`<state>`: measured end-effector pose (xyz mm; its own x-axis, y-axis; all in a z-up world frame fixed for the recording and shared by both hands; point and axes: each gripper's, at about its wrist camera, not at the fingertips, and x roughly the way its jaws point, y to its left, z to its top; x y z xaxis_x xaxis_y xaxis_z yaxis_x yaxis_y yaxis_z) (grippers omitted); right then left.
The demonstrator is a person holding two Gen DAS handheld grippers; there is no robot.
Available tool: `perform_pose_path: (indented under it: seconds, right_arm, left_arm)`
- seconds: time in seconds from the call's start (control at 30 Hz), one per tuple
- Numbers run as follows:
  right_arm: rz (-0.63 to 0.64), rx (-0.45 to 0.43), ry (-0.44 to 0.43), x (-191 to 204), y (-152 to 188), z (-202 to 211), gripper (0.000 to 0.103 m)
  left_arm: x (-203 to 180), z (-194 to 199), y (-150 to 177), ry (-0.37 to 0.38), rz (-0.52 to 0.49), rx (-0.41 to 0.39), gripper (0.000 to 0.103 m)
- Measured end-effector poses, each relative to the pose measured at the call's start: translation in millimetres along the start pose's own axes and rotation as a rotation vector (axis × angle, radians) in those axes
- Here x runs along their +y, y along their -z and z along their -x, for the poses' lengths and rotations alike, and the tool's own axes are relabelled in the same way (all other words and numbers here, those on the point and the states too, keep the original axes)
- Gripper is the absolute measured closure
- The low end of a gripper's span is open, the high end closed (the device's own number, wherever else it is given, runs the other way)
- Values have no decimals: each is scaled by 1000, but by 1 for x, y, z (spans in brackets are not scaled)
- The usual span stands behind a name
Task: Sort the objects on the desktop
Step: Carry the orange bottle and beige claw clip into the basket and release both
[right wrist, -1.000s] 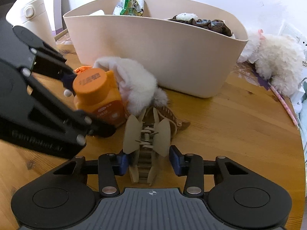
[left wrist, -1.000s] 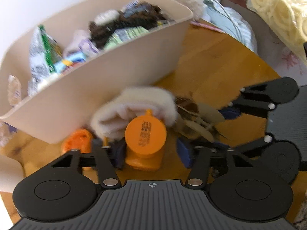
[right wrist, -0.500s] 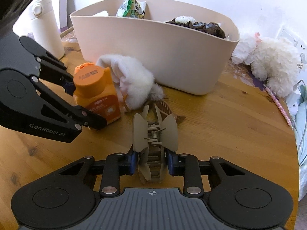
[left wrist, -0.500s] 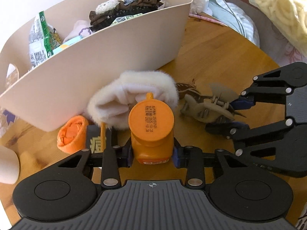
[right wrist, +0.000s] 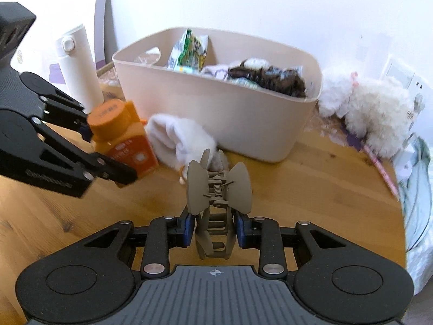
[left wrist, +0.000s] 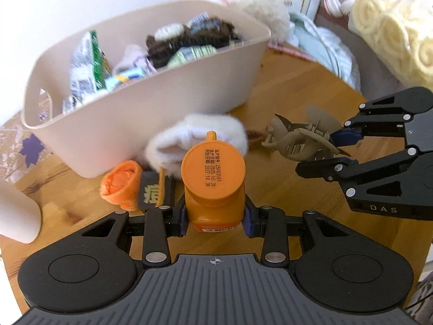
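- Sorting is partly done: the beige storage bin (right wrist: 224,113) on the round wooden table (right wrist: 311,189) already holds snack packets, a dark brown fuzzy item and other small things.
- Left gripper (left wrist: 215,218) is closed on the body of an orange bottle (left wrist: 213,187), its round cap with a printed date facing the camera. The bottle seems raised and tilted rather than standing on the table.
- Right gripper (right wrist: 215,230) is closed on a taupe claw hair clip (right wrist: 216,197), gripped at its lower end, wings pointing upward. Whether it is clear of the table is hard to tell.
- Neither held item is in the bin yet; both are in front of it.
- Left on the table near the bin: a white fluffy sock (left wrist: 194,140), an orange fabric piece (left wrist: 121,184) and a small dark tag with a printed character (left wrist: 153,193).
- Beside the bin stand a white thermos (right wrist: 78,67) and a white plush toy (right wrist: 370,113); whether these need sorting is unclear.
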<state>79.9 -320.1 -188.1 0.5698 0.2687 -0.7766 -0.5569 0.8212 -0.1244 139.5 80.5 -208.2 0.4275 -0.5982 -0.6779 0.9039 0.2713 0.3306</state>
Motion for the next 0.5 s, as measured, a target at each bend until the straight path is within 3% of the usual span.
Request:
perform_pose_path:
  seconds: [0.33,0.5]
  right_arm:
    - [12,-91,50,-25,-30,23,74]
    - [6,-148,81,-41,-56,29,74]
  left_arm:
    - [21,46,-7,-27,-10,-96,65]
    - [35,57,-28,-59,6,-156,65]
